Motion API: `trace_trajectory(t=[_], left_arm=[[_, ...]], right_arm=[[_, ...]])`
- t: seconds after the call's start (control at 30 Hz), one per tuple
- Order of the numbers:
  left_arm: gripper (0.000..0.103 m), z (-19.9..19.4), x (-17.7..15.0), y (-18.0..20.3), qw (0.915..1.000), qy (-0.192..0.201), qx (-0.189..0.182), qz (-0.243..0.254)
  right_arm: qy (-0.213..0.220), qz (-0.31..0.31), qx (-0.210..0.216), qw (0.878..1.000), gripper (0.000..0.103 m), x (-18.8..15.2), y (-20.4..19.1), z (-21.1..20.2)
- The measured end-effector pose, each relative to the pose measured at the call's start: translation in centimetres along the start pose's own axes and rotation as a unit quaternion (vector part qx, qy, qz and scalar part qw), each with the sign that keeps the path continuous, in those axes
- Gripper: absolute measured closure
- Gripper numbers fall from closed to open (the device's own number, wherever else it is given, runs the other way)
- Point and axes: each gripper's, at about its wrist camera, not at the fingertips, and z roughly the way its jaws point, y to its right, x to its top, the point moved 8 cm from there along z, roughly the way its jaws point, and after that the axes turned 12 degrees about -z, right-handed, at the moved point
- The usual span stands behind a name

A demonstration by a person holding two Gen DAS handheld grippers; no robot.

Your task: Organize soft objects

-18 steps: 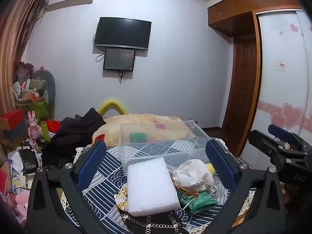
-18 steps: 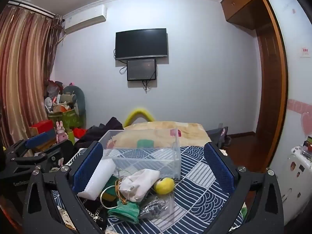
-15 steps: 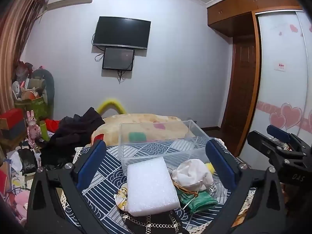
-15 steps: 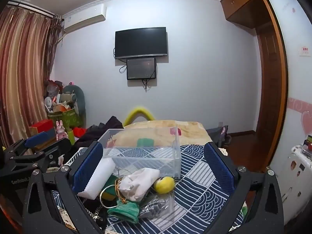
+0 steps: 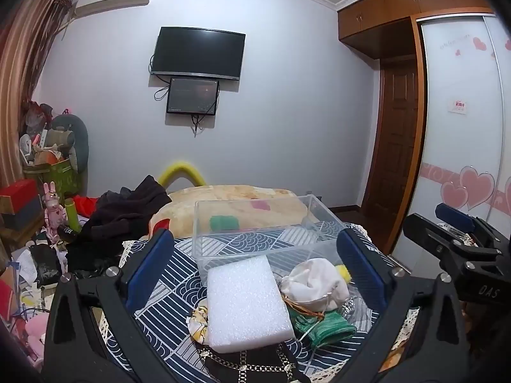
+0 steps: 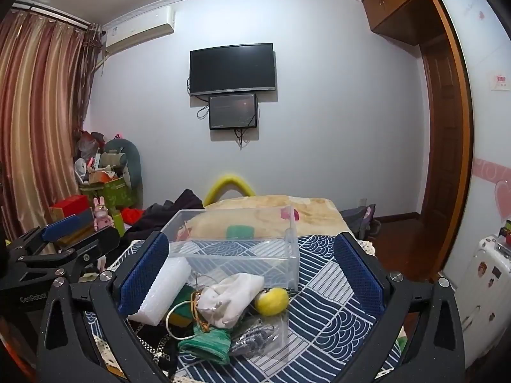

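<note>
Fingers (image 5: 150, 265) of left gripper (image 5: 255, 274) wide apart, nothing clamped; same for right gripper (image 6: 252, 277), blue fingers (image 6: 357, 274) spread, holding nothing. Between left fingers: white foam block (image 5: 246, 303) on patterned tabletop (image 5: 166, 312), touching white pouch (image 5: 314, 282) and green cloth (image 5: 322, 327). Yellow ball (image 6: 271, 300) just beside pouch, near clear bin (image 6: 236, 245). Bin stands behind pile, holding none of it. Black chain-print cloth (image 5: 255, 364) under foam's near edge. Bed (image 6: 287, 207), wall TV (image 6: 232, 68) beyond.
</note>
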Motion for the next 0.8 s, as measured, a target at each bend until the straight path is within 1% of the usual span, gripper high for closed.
trace_trajectory(t=[0.8], left_arm=[[0.0, -0.03, -0.03, 0.01, 1.0, -0.002, -0.001, 0.001]], right_arm=[[0.003, 0.003, 0.004, 1.0, 0.0, 0.48, -0.16, -0.42]])
